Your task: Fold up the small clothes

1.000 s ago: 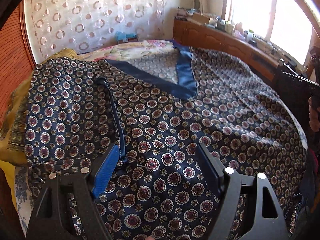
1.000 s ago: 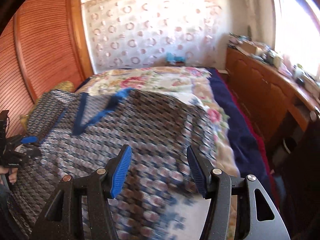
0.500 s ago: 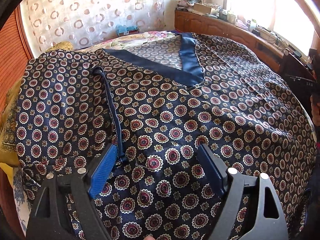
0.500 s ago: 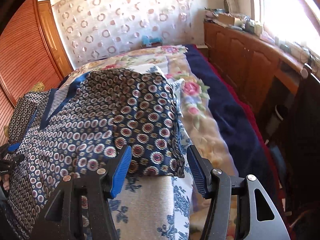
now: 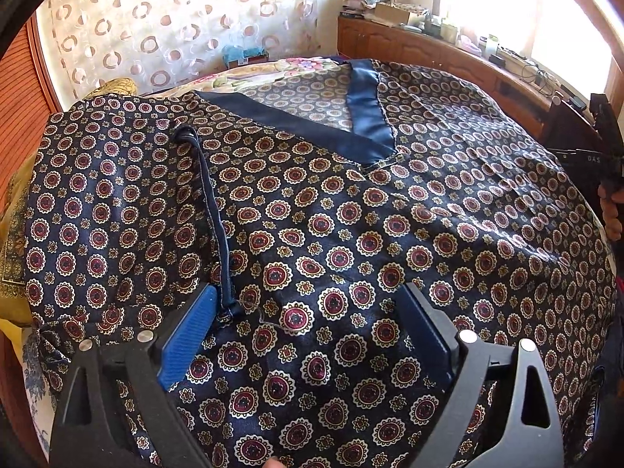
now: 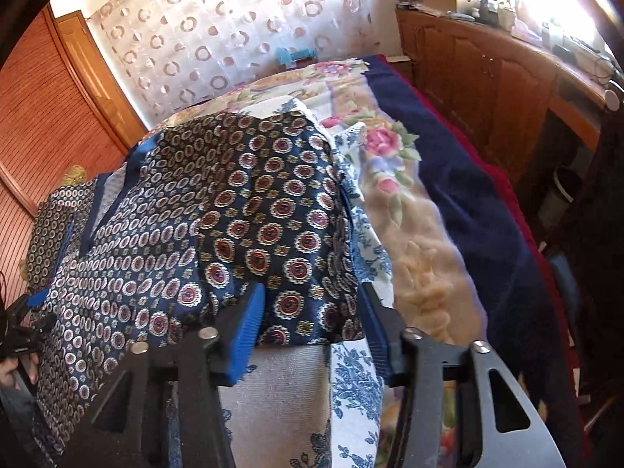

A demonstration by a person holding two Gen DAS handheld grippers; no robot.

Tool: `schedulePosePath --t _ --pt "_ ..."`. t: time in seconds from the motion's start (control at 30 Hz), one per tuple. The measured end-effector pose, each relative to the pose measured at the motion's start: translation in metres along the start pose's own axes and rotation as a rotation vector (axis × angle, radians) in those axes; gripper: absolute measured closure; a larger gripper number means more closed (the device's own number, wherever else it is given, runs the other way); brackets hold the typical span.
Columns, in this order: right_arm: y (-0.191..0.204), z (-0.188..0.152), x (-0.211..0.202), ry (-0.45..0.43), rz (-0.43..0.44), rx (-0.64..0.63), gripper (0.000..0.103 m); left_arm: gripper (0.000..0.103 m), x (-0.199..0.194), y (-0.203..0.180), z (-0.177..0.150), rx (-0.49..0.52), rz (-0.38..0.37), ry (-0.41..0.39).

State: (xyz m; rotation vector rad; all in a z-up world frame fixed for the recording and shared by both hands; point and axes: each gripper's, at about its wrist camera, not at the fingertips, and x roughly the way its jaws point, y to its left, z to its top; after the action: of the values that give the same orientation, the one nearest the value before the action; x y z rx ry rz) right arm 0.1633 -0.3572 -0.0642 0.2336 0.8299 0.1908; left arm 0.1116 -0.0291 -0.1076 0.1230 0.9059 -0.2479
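A navy garment (image 5: 351, 234) with red-and-cream medallions lies spread over the bed, its blue V-neck trim (image 5: 366, 117) at the far side. A dark blue cord (image 5: 212, 214) runs down it to my left gripper (image 5: 308, 292). That gripper hovers low over the cloth, its jaws wide and still opening, with nothing pinched. In the right wrist view the garment's near corner (image 6: 296, 273) bulges between the fingers of my right gripper (image 6: 312, 292). Its jaws are closing around that corner, and a wide gap still shows between the pads.
The garment lies on a floral bedspread (image 6: 390, 163) with a dark blue blanket (image 6: 468, 179) along its right side. A wooden cabinet (image 6: 487, 66) with clutter runs under the window. A slatted wooden wardrobe (image 6: 46, 117) stands left, and yellow cloth (image 5: 11, 234) lies at the bed's left edge.
My right gripper swung over to the garment's near corner and its jaws narrowed around it. The left gripper's jaws spread wider and barely moved.
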Motion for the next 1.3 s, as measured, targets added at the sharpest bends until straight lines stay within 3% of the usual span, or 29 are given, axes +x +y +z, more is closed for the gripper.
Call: schedulePosePath --t 0.1,0.2,0.4,0.5,0.6,0.8,0.93,1.1,1.3 --pt "0.001 -0.001 -0.005 -0.001 -0.013 -0.045 0.087 0.01 0.0 -0.001 0.0 -0.001 0.0 0.0" --pt "0.008 0.001 -0.01 -0.01 -0.092 -0.111 0.098 0.01 -0.001 0.0 -0.001 -0.002 -0.001 -0.001" --pt "0.038 0.009 -0.037 -0.139 -0.179 -0.204 0.1 0.01 -0.001 -0.001 -0.001 -0.002 0.001 -0.001" --pt "0.062 0.016 -0.052 -0.213 -0.162 -0.269 0.1 0.01 -0.004 0.0 -0.002 -0.006 0.008 -0.001" --pt "0.089 0.014 -0.061 -0.258 -0.119 -0.34 0.1 0.01 -0.015 0.002 0.0 -0.023 0.014 -0.049" --pt "0.13 -0.004 -0.053 -0.21 0.034 -0.423 0.1 0.01 -0.054 0.0 0.011 -0.047 -0.008 -0.176" --pt "0.122 -0.015 -0.042 -0.152 0.058 -0.427 0.1 0.01 -0.083 -0.007 0.014 -0.048 -0.068 -0.257" --pt "0.091 -0.013 -0.053 -0.164 0.051 -0.364 0.062 0.01 -0.108 -0.024 0.015 -0.028 -0.089 -0.32" --pt "0.032 -0.012 -0.068 -0.189 0.018 -0.23 0.058 0.01 -0.112 -0.041 0.016 -0.014 -0.114 -0.335"
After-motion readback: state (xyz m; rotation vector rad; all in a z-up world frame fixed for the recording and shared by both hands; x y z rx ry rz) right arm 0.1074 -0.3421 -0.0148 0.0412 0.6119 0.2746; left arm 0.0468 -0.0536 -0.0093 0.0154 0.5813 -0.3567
